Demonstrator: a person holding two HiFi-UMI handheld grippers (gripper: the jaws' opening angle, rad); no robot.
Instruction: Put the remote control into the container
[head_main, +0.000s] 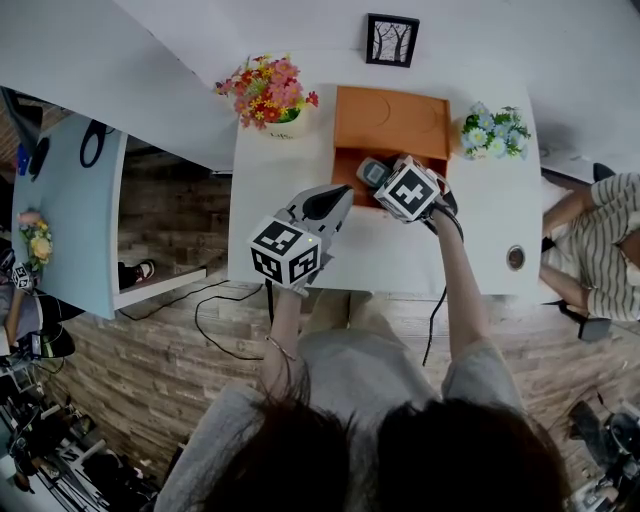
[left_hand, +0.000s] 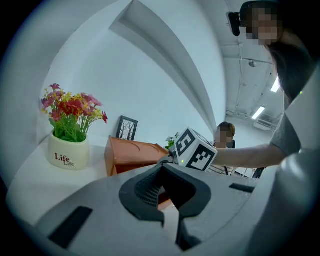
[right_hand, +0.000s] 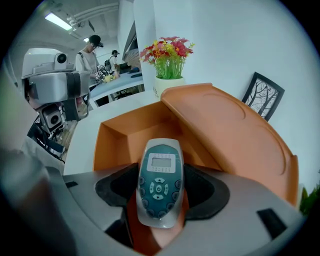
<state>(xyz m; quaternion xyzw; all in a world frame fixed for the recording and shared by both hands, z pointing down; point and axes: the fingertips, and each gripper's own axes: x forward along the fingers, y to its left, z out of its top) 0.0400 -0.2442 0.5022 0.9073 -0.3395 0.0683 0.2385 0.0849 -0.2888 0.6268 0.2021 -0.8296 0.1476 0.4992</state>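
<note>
Left gripper (head_main: 333, 200) hovers over the near half of the desk (head_main: 270, 170), just left of centre; jaws closed together, nothing between them, aimed toward the container. Right gripper (head_main: 386, 181) sits further in, jaws clamped on the rear half of the remote control (right_hand: 160, 172), keypad facing up, display end pointing forward. Remote's front end hangs over the near rim of the orange container (head_main: 392, 122), above its open near compartment; flat orange panel lies behind that. Remote appears clear of the compartment floor, though contact underneath is not visible. Container stands mid-desk against the back edge. Red flower pot (head_main: 272, 108) at back left corner, pale flower bunch (head_main: 495, 130) at back right corner. Judgement: pickup and carry done; lowering and release remain.
</note>
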